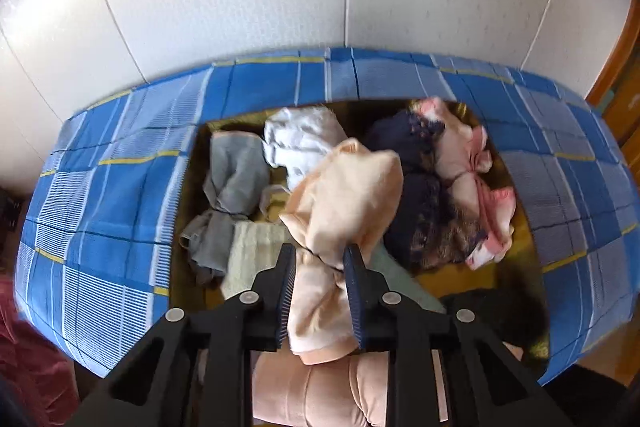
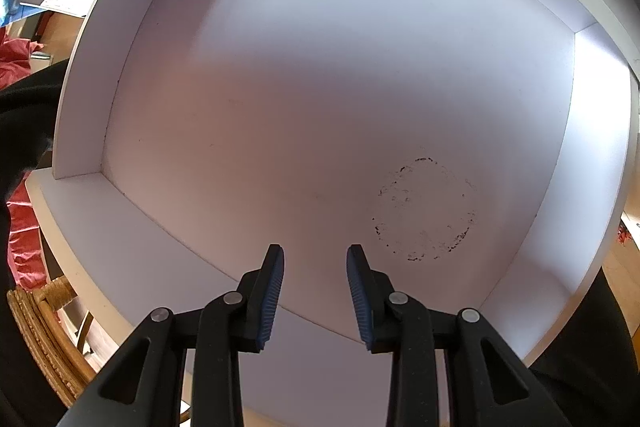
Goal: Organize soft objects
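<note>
My left gripper [image 1: 320, 257] pinches the peach garment [image 1: 348, 195], lifted above the box [image 1: 452, 277] of folded clothes on the blue plaid bedcover [image 1: 112, 195]. My right gripper [image 2: 315, 259] hangs with jaws apart, gripping nothing, over the bare white drawer [image 2: 320, 87].

Left gripper [image 1: 320, 259]: pointed steeply down, jaws clamped on a peach cloth [image 1: 348, 195].
Right gripper [image 2: 316, 259]: pointed down, jaws parted (nothing between them).
</note>
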{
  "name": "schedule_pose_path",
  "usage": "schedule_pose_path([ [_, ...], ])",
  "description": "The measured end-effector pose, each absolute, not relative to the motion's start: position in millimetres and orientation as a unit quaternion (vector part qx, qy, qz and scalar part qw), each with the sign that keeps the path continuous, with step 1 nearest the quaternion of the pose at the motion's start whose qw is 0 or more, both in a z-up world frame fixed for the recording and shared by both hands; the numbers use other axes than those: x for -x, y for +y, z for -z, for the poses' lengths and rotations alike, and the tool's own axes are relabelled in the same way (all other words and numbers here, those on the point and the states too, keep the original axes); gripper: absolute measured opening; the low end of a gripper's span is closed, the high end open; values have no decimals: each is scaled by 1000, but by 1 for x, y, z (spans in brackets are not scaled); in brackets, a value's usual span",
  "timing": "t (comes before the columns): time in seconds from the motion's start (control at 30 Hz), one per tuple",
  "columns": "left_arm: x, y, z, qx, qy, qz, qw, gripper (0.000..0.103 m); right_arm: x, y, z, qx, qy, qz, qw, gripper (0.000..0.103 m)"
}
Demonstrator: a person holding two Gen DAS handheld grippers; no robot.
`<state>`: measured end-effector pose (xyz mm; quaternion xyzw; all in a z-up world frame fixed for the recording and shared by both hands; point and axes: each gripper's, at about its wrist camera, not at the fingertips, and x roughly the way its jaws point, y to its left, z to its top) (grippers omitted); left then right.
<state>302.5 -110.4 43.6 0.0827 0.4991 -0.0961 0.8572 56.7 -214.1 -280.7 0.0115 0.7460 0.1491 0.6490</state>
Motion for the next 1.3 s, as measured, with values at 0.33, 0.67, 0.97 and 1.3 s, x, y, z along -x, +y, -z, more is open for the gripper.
schedule_pose_path([
  [0.33,-298,-117,-17,-104,489,105,860,54,-54,-212,273,-9,741,-152,654,32],
  [0.67,-204,-76,-58,-101,377,128,912,100,-30,-190,251,24,728,-196,657,34],
  [0.97,-115,-35,-22,-56,392,112,912,103,-16,-183,209,29,682,-192,706,34],
  [1.3,-50,-15,-1,13,413,44,910,103,4,-184,108,41,543,-133,828,50],
])
